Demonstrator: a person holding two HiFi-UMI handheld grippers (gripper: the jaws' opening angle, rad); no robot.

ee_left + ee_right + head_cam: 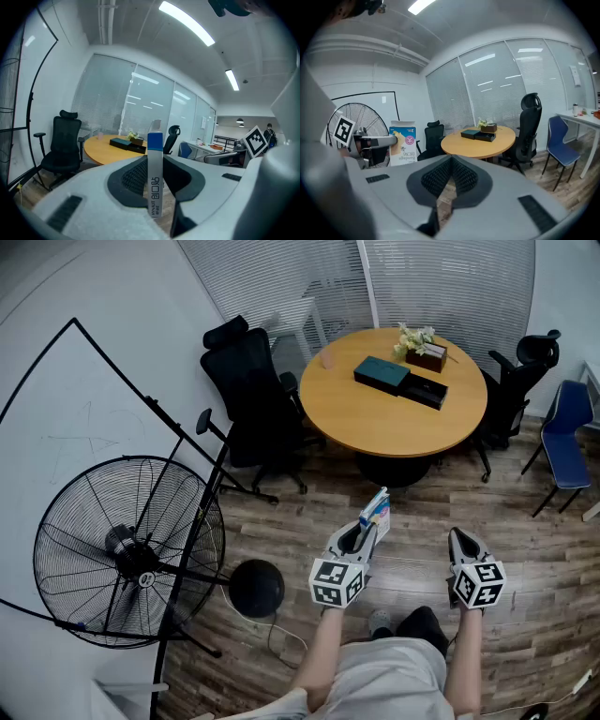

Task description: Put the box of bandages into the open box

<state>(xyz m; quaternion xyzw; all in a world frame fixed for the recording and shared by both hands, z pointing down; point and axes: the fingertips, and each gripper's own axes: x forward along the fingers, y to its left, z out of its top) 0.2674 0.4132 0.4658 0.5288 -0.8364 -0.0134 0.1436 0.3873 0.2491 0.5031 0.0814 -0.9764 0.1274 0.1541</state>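
Two grippers out front, held low over wood floor (pixel 309 507). L gripper (pixel 367 529): jaws clamped on bandage box (pixel 377 508), gripping its broad faces; box upright, narrow blue-topped edge toward the gripper cam, sticking up past the tips. R gripper (pixel 460 538): jaws together, nothing btwn them; sits beside the L one but apart from it, both tilted a bit down. Under them the person's forearms & grey top. Left of the arms a big fan (pixel 129 551) on a stand, its round black base (pixel 256 588) near the L arm. Farther on, round wood table (pixel 375 423), well apart from both grippers. On it: open box (pixel 424 391), a black tray w/ teal lid (pixel 382 371) against its left end; small brown box (pixel 433 358) w/ flowers (pixel 417 337) just behind; pink cup (pixel 327 359) near table's left edge. Black chair (pixel 248 395) at table's left, 2nd black chair (pixel 521 381) at its right, blue chair (pixel 567 423) beyond that. Blinds (pixel 441 282) across the far wall
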